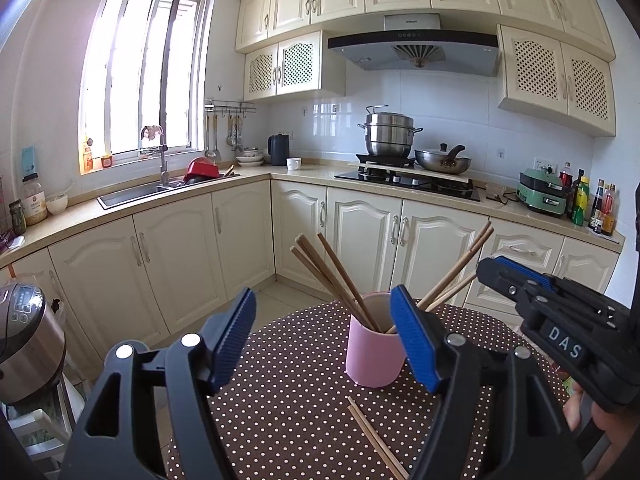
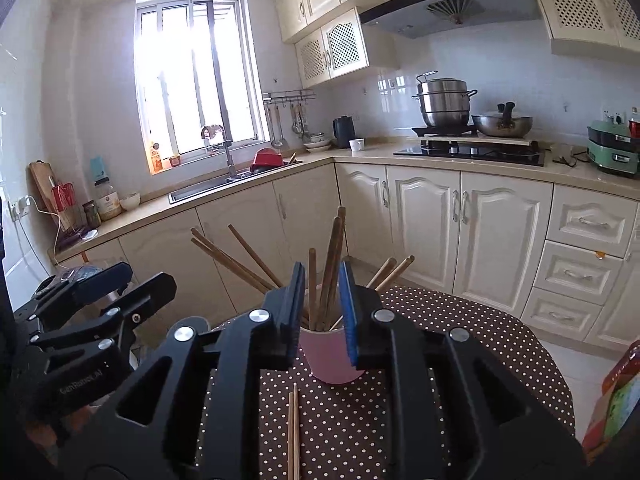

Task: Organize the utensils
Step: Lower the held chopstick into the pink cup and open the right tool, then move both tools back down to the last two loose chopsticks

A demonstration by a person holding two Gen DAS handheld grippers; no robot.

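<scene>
Step in hand: loading chopsticks into the pink cup [image 1: 374,350], which stands upright on the dotted tablecloth [image 1: 288,360] of the round table. Several chopsticks [image 1: 332,276] already lean out of it to either side.

The right gripper [image 2: 323,312] is poised over the cup mouth. Its jaws stand a little apart, and two dark chopsticks [image 2: 332,264] rise in the gap between them with their lower ends in the cup. The pads do not appear to press on them, so I judge this pair just delivered and let go, not held.

The left gripper [image 1: 323,336] has its jaws wide apart and empty; the cup sits just beyond them, near the right-hand pad [image 1: 412,340].

One loose pair of chopsticks [image 2: 294,428] lies flat on the cloth, close in front of the cup.

Next move, as I judge it: draw the right gripper clear without snagging the standing sticks, then pick up the flat pair. A low, shallow approach will be needed, with a pinch across both sticks together, since thin sticks on cloth may roll or split apart.

Legible writing: "DAS" on the right gripper body, seen from the left wrist; "GenRobot.AI", faintly, on the left gripper body [image 2: 80,378]. The hood's brand [image 1: 412,22] is too small to read.
</scene>
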